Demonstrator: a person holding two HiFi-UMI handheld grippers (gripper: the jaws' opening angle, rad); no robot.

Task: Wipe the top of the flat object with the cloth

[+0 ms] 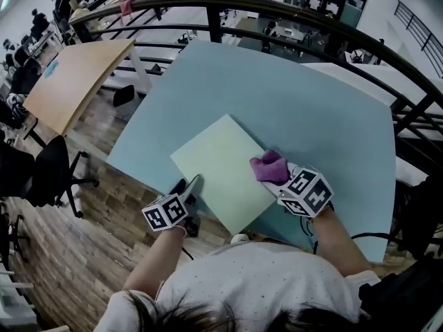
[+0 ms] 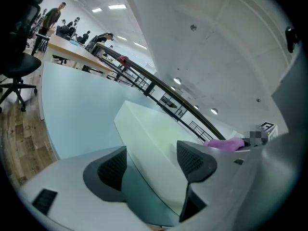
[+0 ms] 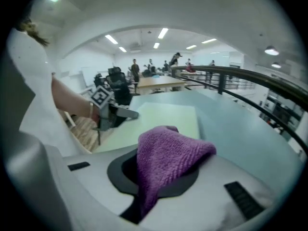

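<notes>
Clamps purple terry cloth in right tool, shut on it, at right edge of pale green flat rectangular board on pale blue bench. Straddles board's left edge with left tool, jaws apart. Likely means sweeping leftward, right hand nearer.
</notes>
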